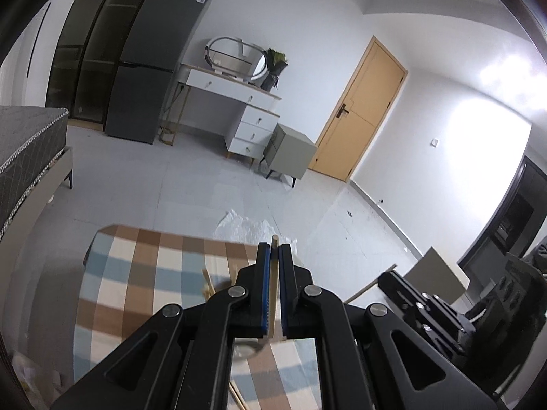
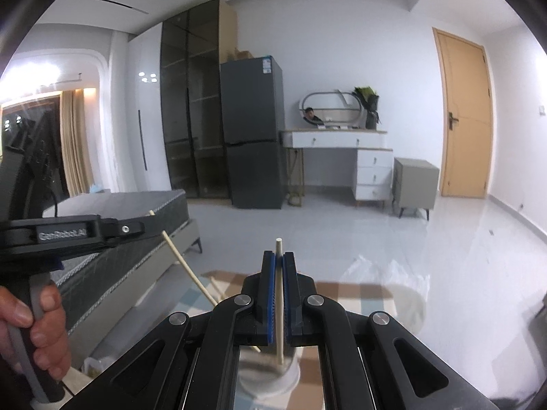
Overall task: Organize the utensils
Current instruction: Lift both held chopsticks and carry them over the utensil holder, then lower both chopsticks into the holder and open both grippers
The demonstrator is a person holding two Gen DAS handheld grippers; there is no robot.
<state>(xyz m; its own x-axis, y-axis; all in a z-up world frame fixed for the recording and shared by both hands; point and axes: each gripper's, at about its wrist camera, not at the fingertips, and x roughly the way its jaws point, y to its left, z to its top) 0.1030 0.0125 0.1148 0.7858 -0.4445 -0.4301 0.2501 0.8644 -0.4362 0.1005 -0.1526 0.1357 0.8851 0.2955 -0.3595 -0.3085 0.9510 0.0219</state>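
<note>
Two hand-held grippers are each clamping a pale wooden chopstick above a table covered in a brown, blue and cream checked cloth (image 1: 143, 273). In the left wrist view, the left gripper (image 1: 274, 256) is sitting at lower centre of the frame with its blue-padded jaws pressed together on a chopstick (image 1: 274, 243), whose tip is poking up just past the fingertips while the shaft is running down between the pads. More loose chopsticks (image 1: 208, 282) are lying on the cloth just left of the gripper's linkage, blurred. At the lower right edge of that frame, part of the other black gripper body is showing, too cropped to read.

In the right wrist view, the right gripper (image 2: 279, 258) is likewise gripping a chopstick (image 2: 279, 249) nearly upright at lower centre, its rounded end standing above the jaws and its lower end pointing into a pale round cup (image 2: 270, 379) directly below. At the left of that frame a person's hand (image 2: 30, 328) is wrapping around the grey handle of the left gripper, from which a second chopstick (image 2: 188, 270) is slanting down toward the middle of the picture.

Behind, a dark fridge (image 2: 253, 136), a white dressing table (image 2: 338, 143) with an oval mirror and a tan door (image 2: 465, 116) are lining the far wall; clear plastic sheeting (image 1: 246, 225) is lying on the grey floor.
</note>
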